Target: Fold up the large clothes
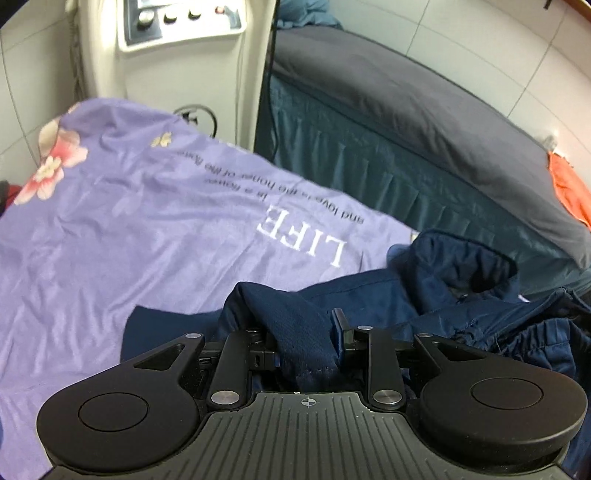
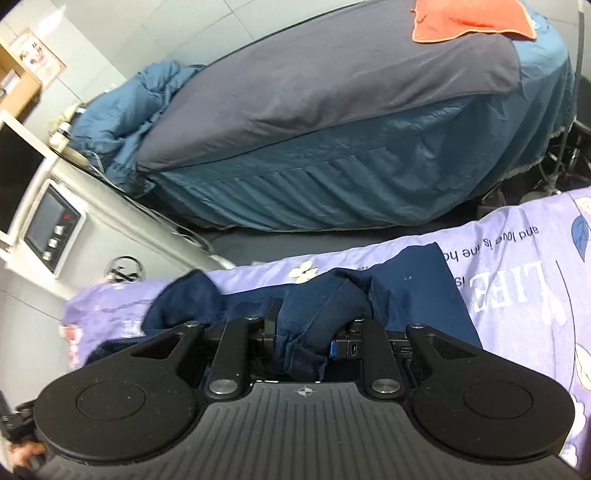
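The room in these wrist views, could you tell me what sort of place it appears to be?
Probably a treatment or massage room rather than a bedroom. A narrow bed draped in grey and teal covers stands beside a white machine with knobs, and the navy garment lies on a lilac printed sheet.

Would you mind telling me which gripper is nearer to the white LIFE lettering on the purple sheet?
Hard to call. The left gripper holds the navy garment with LIFE straight ahead; the right gripper, also clamping navy cloth, has it off to its right.
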